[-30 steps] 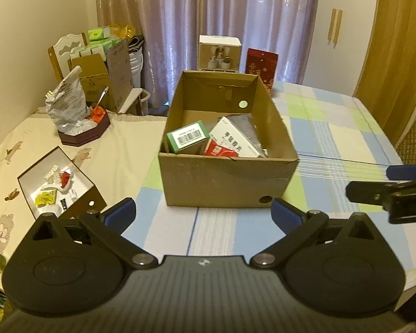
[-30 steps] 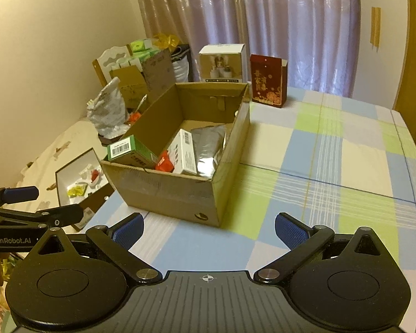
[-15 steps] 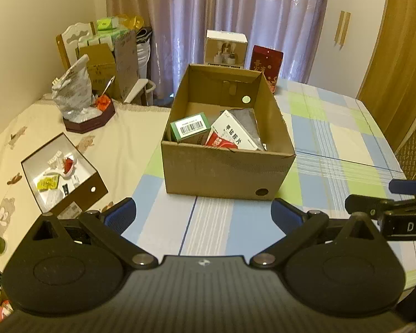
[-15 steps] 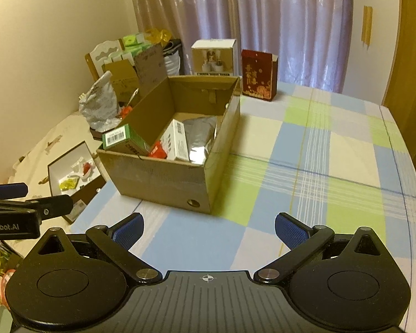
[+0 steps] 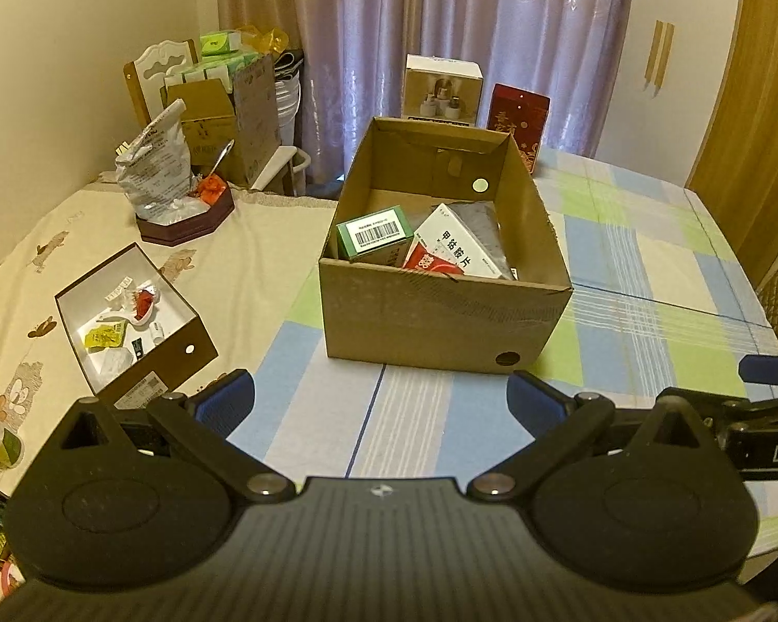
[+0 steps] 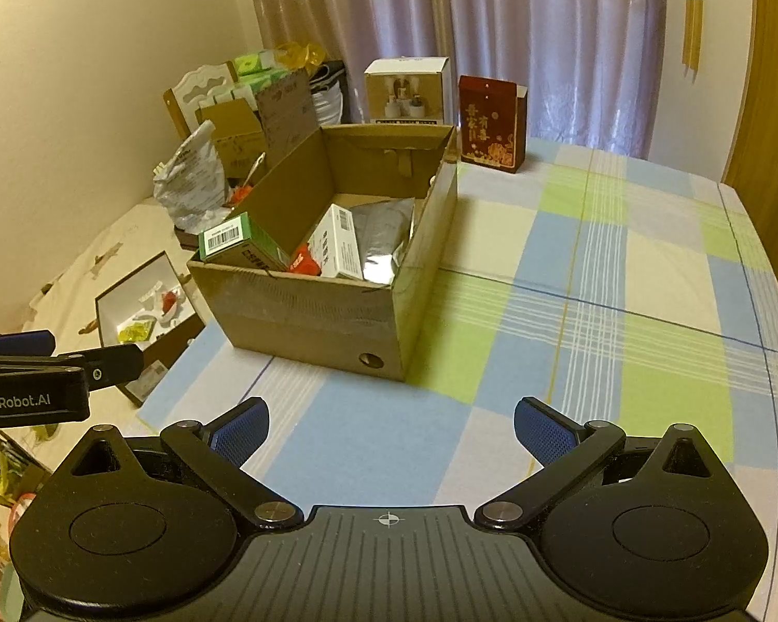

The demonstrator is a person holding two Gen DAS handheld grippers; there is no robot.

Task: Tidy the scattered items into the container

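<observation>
While both grippers are held above the near edge of the desk [image 6: 622, 280], which is covered with a blue, green and cream checked cloth, nothing is gripped by either. The left gripper [image 5: 381, 401] is seen with its blue-padded fingers [image 5: 228, 399] spread wide apart, and the right gripper [image 6: 391, 427] is likewise spread wide, with only bare cloth between its fingers. An open brown cardboard box [image 5: 441, 311] is set on the desk ahead of both, well apart from them. Inside it, a green carton with a barcode label [image 5: 376, 233] is propped against the left wall, a white and red medicine box [image 5: 448, 251] is leant beside it, and a silver foil pouch [image 6: 384, 238] is lain toward the right wall. To the left of the box, a shallow white-lined tray of small packets [image 5: 124, 311] is rested on a cream patterned cloth.
</observation>
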